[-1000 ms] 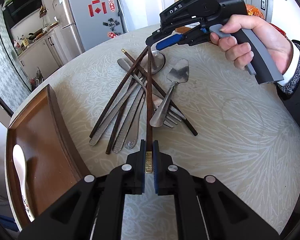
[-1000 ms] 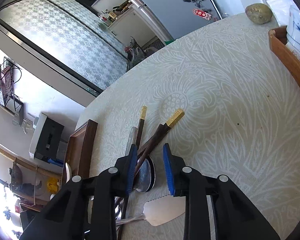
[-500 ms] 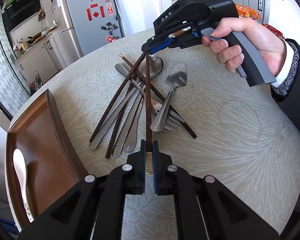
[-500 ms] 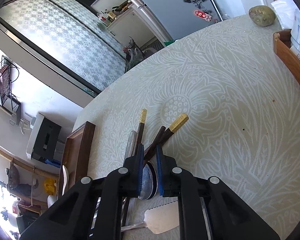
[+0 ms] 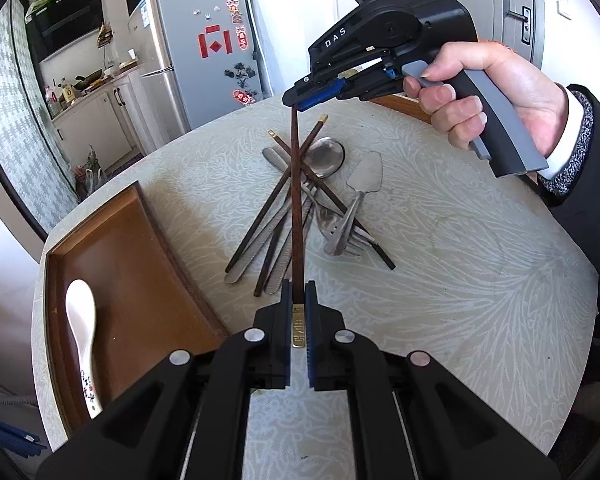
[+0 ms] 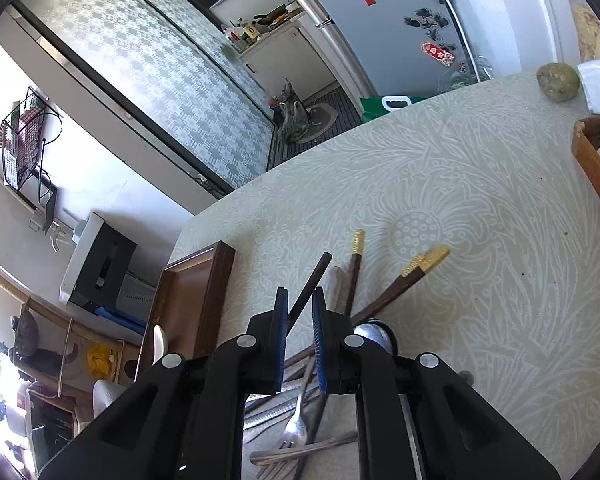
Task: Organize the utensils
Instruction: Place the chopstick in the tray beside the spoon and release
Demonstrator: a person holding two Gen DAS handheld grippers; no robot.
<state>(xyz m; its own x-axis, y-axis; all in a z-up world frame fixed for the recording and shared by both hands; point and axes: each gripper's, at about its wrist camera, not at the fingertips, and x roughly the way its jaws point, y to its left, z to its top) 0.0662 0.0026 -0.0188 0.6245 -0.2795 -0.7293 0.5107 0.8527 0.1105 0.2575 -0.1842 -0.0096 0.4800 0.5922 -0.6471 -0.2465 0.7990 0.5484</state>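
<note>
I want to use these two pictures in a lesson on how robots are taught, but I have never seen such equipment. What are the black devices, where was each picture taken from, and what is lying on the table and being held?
No robot arm is here. A person holds a trigger-operated two-finger gripper in each hand, and each gripper carries a wide-angle camera looking along its fingers.

In the left camera's view, the left gripper pinches the gold-tipped end of a dark chopstick. The right gripper, in the person's hand, closes on its other end, lifted above the pile.

The right camera's view shows that chopstick passing between the right gripper pads.

On the round table lies a heap of utensils: chopsticks, spoons, a fork. Beside it a brown tray holds a white spoon.
</note>
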